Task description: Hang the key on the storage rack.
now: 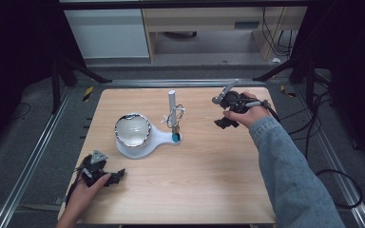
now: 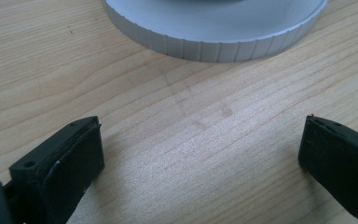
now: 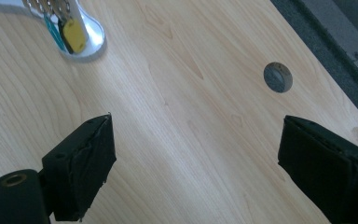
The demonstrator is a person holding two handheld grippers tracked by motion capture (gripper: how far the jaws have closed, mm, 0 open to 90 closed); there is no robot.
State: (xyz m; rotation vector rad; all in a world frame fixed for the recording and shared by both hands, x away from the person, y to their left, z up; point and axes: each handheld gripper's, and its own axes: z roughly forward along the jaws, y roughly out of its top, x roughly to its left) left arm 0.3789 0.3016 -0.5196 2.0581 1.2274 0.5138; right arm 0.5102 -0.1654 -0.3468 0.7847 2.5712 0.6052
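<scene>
Centrally, white stand [image 1: 159, 138] with shiny bowl [image 1: 132, 129]

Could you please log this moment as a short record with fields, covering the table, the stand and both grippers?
surface: wooden table
centre item: white stand with a round bowl and an upright post
on the post: cord with small tags hanging at the base
left gripper: open, holding nothing, resting at the near left corner
right gripper: open, holding nothing, over bare wood to the right of the stand
table detail: round hole
</scene>
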